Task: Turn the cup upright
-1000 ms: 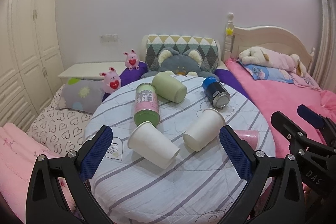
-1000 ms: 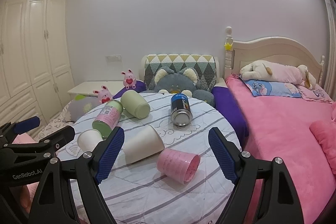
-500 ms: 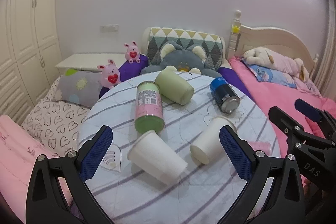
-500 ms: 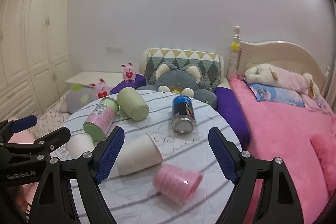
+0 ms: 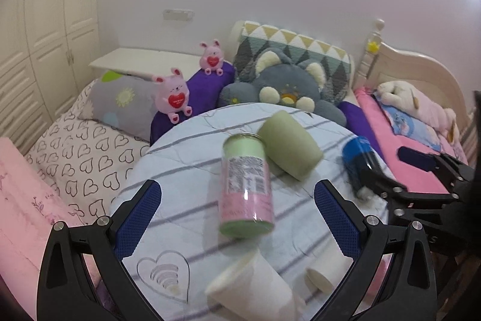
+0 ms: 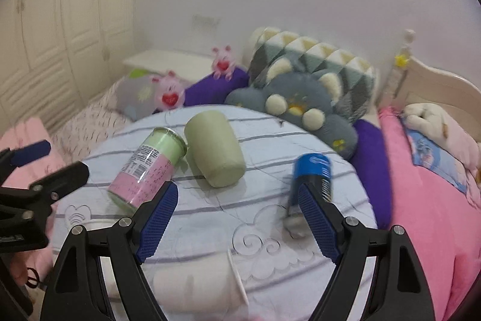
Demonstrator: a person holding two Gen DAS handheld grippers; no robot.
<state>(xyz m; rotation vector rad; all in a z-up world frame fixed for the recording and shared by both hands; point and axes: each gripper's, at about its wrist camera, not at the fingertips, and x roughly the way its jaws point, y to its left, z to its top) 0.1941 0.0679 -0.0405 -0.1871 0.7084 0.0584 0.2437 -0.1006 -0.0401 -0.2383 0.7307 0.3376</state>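
Your left gripper (image 5: 237, 218) hangs wide open over the round table (image 5: 186, 170), holding nothing; between its blue pads lies a pink-and-green can (image 5: 245, 185) on its side, with a green cup (image 5: 288, 148) just beside it, also tipped over. A white paper cup (image 5: 249, 294) lies on its side below the jaws, a second white cup (image 5: 323, 273) near the right finger. Your right gripper (image 6: 237, 220) is equally open and empty, a white cup (image 6: 195, 286) lying under it. A blue can (image 6: 312, 176) lies partly behind its right finger. The can's label print is too blurred to read. Plush toys crowd the beds behind.
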